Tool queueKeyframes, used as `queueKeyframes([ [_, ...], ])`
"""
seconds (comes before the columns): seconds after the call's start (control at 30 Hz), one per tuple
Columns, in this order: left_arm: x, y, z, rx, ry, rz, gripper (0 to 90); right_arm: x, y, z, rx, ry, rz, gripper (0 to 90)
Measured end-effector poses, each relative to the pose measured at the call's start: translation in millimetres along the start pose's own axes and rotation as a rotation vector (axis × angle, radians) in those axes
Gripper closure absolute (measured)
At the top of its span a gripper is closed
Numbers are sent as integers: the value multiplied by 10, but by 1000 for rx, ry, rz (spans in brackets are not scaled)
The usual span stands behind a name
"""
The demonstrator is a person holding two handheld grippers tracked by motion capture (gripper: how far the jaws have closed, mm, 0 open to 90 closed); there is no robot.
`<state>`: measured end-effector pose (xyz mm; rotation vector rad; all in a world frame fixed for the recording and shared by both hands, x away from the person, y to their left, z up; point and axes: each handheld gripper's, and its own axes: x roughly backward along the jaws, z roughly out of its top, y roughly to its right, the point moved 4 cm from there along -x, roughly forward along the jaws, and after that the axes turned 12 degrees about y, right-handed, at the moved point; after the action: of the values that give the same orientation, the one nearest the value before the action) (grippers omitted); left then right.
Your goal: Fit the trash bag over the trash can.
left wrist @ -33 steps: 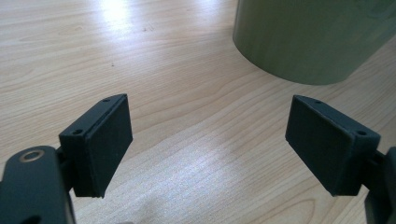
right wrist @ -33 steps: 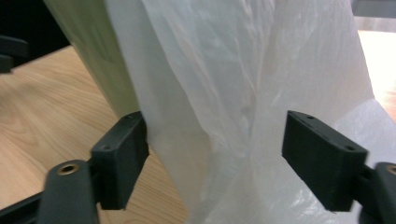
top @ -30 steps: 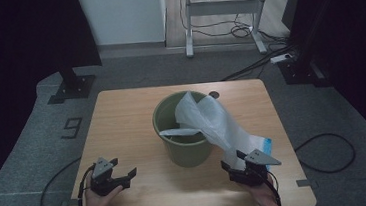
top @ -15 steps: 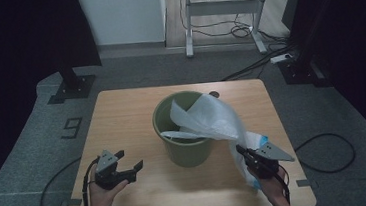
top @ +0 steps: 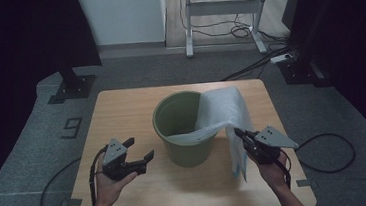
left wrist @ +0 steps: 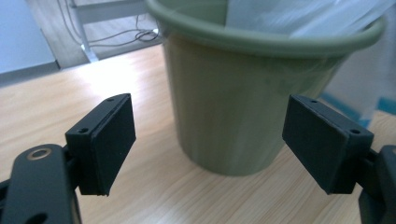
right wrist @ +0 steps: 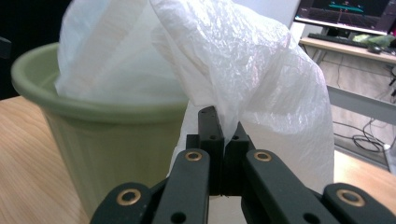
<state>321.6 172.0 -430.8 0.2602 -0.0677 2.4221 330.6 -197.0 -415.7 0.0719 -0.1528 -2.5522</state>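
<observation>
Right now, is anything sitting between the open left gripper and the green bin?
Nothing visible does. The left gripper is open, its jaws framing the green bin with bare wooden table between them. The white plastic bag drapes over the bin's far side, where the right gripper pinches it.

Bin's [top: 186,133] far inner wall and floor behind the bag [top: 222,112]

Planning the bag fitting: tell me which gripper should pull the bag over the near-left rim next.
Left. The left gripper is open, empty, beside the green bin. The right gripper is shut on the white bag.
</observation>
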Motion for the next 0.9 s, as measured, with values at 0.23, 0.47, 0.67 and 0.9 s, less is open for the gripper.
queueKeyframes([
  [0.23, -144, 165, 216, -21, 21, -38, 169, -85, -63, 154, 30, -1, 24, 884],
  [0.47, -306, 279, 327, 37, 49, -17, 170, -187, -105, 279, 26, -2, 37, 884],
  [0.67, -410, 354, 446, 92, 71, 12, 174, -236, -144, 320, 39, -9, 51, 884],
  [0.9, -543, 559, 511, 87, 61, -59, 176, -268, -131, 350, 33, -19, 53, 884],
])
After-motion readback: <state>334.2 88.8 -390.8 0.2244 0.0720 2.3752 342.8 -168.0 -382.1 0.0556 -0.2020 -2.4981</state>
